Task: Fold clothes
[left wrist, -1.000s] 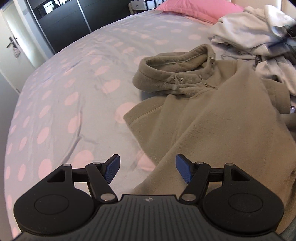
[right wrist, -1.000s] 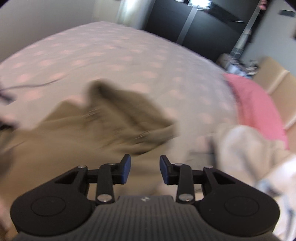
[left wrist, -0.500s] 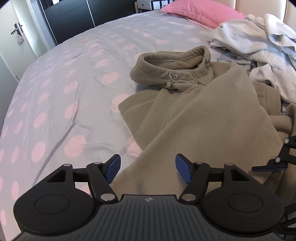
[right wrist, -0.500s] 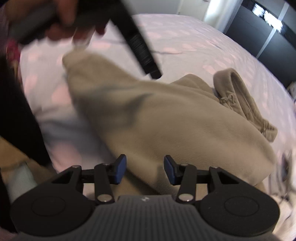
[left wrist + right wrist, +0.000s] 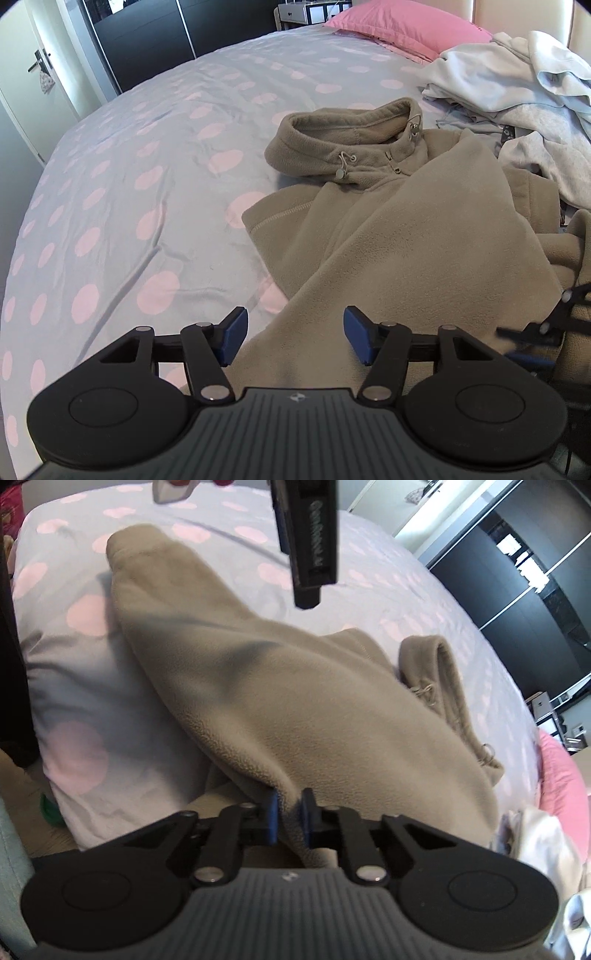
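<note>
A beige fleece hoodie [image 5: 406, 229] lies spread on the bed, its hood [image 5: 343, 144] toward the pillows. My left gripper [image 5: 293, 338] hovers open just above the hoodie's near edge, nothing between its blue pads. My right gripper [image 5: 289, 814] is shut on a fold of the hoodie's [image 5: 314, 701] near edge, fabric pinched between its pads. In the left wrist view part of the right gripper [image 5: 546, 325] shows at the right edge. The left gripper's body [image 5: 306, 535] hangs at the top of the right wrist view.
The bed [image 5: 147, 177] has a grey cover with pink dots. A pile of light grey and white clothes [image 5: 517, 85] lies at the back right beside a pink pillow [image 5: 406, 26]. Dark wardrobe doors [image 5: 147, 33] and a white door [image 5: 33, 74] stand beyond the bed.
My right gripper has swung round to the hoodie's near edge and shut on a fold of it. The left gripper has stayed open, lowering slightly toward the fabric.
</note>
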Demonstrator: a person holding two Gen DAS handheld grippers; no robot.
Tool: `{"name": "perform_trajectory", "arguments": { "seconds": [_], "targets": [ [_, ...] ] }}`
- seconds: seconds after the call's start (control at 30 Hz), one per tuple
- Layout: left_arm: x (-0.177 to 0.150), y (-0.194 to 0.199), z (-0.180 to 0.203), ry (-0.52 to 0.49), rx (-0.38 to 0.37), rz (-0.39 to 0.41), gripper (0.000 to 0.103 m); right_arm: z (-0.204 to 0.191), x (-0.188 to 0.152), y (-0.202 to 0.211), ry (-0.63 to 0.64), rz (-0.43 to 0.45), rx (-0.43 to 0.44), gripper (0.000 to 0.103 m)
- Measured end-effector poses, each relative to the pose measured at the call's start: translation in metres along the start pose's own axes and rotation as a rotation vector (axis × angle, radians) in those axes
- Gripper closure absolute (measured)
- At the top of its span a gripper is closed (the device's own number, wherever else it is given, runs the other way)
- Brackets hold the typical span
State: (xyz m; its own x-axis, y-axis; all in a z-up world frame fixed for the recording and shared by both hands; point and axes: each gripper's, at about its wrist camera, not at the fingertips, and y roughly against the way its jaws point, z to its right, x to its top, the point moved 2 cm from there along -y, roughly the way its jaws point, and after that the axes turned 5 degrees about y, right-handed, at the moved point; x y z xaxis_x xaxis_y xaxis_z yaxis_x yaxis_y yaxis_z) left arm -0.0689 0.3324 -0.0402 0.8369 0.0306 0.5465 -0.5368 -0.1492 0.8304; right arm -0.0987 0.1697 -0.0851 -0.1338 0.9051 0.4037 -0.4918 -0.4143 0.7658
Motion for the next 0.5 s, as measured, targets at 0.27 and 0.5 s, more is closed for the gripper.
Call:
{"name": "perform_trajectory", "arguments": {
  "seconds": [0.27,0.5],
  "targets": [
    [0.007,0.010,-0.020,0.054,0.041,0.043,0.047,0.099,-0.008,0.042,-0.151,0.051,-0.225,0.097],
    [0.012,0.014,-0.033,0.091,0.067,0.069,0.047,0.199,-0.086,0.070,-0.356,-0.093,-0.466,0.098]
  ]
}}
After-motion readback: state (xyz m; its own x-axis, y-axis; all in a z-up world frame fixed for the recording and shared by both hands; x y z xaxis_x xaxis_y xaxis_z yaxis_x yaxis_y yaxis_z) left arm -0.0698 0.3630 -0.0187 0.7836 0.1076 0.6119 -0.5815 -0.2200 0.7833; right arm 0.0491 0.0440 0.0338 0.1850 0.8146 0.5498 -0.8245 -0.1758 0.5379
